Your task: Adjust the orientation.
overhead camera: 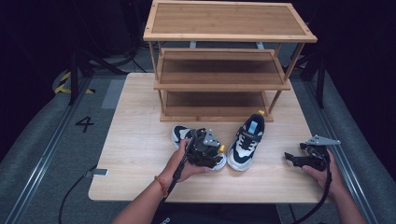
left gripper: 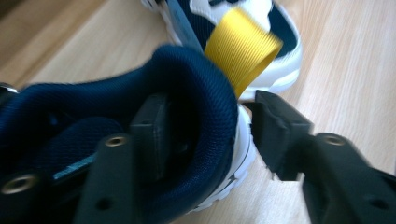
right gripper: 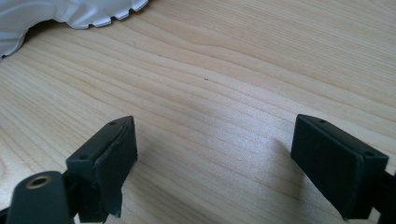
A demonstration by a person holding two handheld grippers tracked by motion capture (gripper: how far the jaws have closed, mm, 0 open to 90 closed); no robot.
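The left gripper [left gripper: 205, 135] jaws straddle the left shoe's [left gripper: 196, 79] padded heel collar, right jaws apart.

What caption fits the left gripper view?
Left tongs straddle the navy heel collar of a sneaker, one jaw inside, one outside.

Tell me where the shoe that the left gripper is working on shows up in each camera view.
High view: the left shoe lies at table centre, partly under the left gripper, beside the right shoe.
Left gripper view: its navy heel collar sits between the jaws, one jaw inside the shoe, one outside.
Right gripper view: a white toothed sole at the top left; which shoe it belongs to is unclear.
Shared landmark: the light wooden table.
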